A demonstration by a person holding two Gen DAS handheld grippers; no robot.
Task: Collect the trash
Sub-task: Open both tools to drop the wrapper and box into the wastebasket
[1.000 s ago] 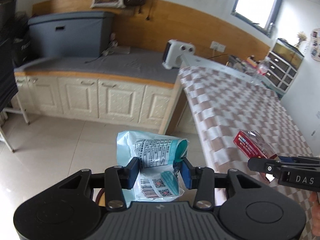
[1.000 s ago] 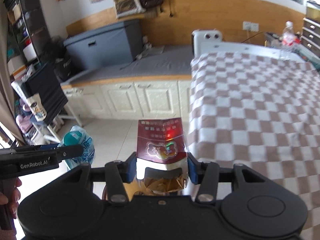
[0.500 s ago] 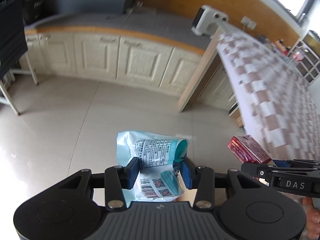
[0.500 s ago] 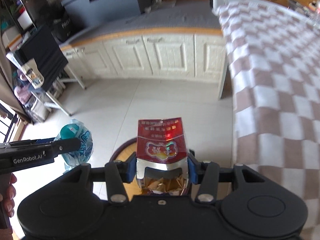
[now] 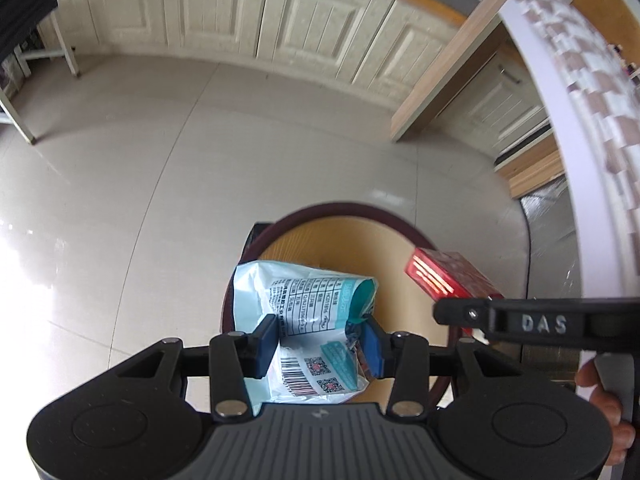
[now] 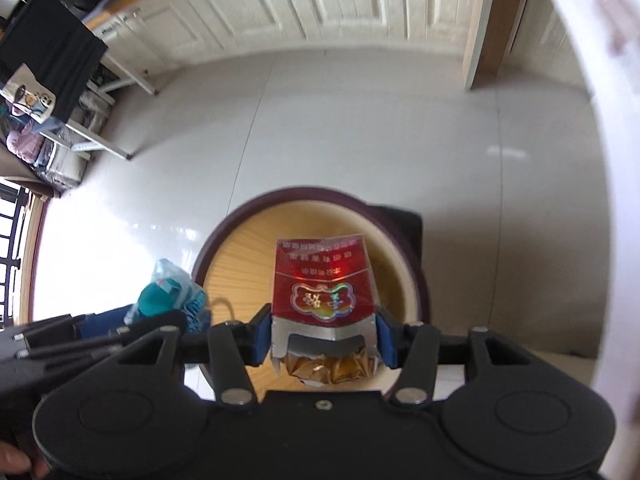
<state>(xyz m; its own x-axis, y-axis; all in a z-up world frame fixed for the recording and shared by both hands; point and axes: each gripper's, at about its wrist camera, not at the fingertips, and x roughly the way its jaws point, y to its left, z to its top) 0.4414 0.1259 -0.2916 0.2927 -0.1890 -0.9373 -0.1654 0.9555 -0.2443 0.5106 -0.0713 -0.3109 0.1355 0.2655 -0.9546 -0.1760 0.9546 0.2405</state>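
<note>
- Two pieces of trash are held above a round bin [image 5: 400, 224] with a dark rim and a wood-toned inside, which stands on a pale tiled floor [image 5: 120, 160].
- A crumpled pale-blue wrapper [image 5: 304, 320], printed with a barcode and QR codes, is clamped between the blue pads of the left gripper [image 5: 322, 346], over the bin's 8 o'clock edge as seen from the left wrist.
- A red cigarette pack [image 6: 322, 292], its gold foil torn open at the near end, is pinched by the right gripper [image 6: 322, 340] above the bin's centre.
- Cream cabinet doors [image 5: 240, 12] are seen at 12 o'clock, and a checkered tablecloth [image 5: 592, 92] at 2 o'clock.
</note>
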